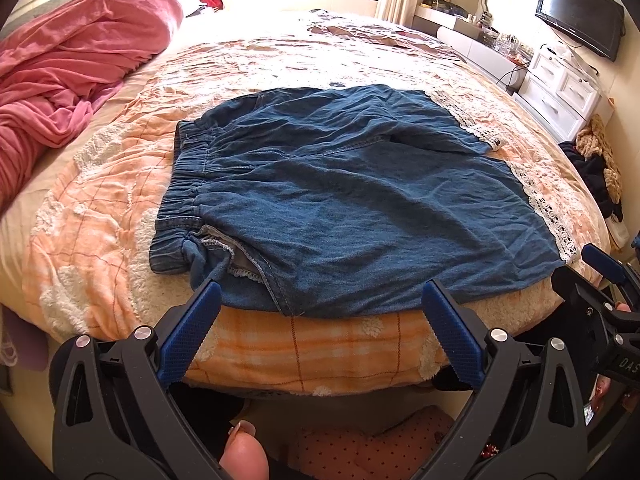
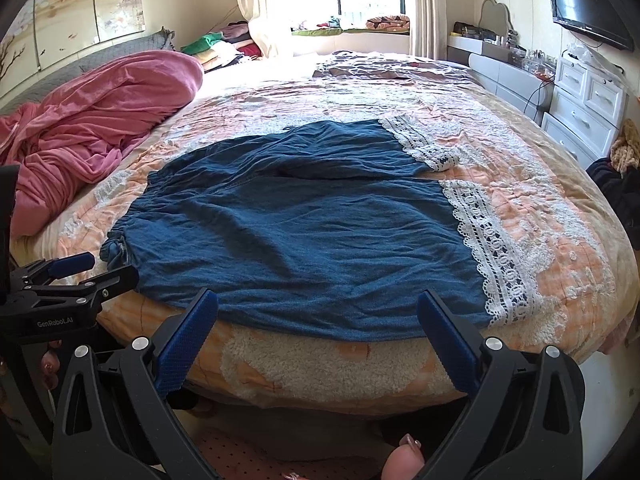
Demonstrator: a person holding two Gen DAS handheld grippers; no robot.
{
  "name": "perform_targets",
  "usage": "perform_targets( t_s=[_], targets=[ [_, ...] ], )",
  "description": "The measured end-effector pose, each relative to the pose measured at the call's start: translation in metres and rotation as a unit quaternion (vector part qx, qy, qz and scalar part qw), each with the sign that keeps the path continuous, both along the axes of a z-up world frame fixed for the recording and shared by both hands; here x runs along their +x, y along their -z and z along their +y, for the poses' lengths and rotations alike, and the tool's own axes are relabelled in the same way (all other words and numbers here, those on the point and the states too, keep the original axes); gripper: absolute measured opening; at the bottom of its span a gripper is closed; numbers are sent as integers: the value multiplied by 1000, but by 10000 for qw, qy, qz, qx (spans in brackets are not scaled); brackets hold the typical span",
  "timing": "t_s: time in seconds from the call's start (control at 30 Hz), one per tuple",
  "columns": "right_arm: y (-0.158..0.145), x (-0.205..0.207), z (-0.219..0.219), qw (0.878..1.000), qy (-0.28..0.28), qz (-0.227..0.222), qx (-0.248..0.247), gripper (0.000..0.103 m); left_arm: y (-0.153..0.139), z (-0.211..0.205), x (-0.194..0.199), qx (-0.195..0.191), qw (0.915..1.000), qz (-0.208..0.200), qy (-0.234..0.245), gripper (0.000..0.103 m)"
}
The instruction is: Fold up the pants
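Observation:
Blue denim pants (image 1: 340, 200) (image 2: 304, 232) lie flat on the bed, elastic waistband (image 1: 180, 196) at the left, white lace hems (image 2: 492, 252) at the right. The near leg reaches the bed's front edge; the far leg lies beside it. My left gripper (image 1: 320, 300) is open, just in front of the pants' near edge by the waist end, holding nothing. My right gripper (image 2: 318, 312) is open too, its fingers straddling the near leg's edge without touching it. Each gripper shows in the other's view: the right gripper (image 1: 600, 276), the left gripper (image 2: 80, 272).
The bed's orange and white quilt (image 1: 100, 208) (image 2: 560, 220) lies under the pants. A heaped pink blanket (image 1: 72, 64) (image 2: 96, 120) sits far left. White drawers (image 2: 588, 100) and a wall TV (image 1: 580, 16) stand at the right. A person's thumb (image 1: 244, 456) shows below.

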State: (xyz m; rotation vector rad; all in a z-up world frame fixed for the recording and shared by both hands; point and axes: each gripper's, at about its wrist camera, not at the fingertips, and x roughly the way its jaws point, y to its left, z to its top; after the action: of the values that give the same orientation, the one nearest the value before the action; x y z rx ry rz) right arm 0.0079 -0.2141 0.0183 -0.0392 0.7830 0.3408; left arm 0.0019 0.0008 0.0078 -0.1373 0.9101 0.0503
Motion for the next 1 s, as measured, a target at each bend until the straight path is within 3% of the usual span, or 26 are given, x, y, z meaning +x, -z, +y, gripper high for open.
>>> perform_targets(
  t_s=[0.27, 0.53, 0.77, 1.0],
  targets=[
    [-5, 40, 18, 9991, -389, 177, 45, 99, -2, 34, 19, 1, 9997, -110, -220, 94],
    [-9, 100, 59, 9933, -1123, 258, -91, 99, -8, 98, 56, 94, 9969, -157, -759, 94],
    [-4, 146, 90, 9873, -1545, 229, -302, 99, 5, 149, 102, 38, 9948, 38, -1019, 94],
    [2, 186, 109, 9827, -1781, 384, -320, 99, 22, 168, 139, 85, 9953, 217, -944, 94]
  ],
)
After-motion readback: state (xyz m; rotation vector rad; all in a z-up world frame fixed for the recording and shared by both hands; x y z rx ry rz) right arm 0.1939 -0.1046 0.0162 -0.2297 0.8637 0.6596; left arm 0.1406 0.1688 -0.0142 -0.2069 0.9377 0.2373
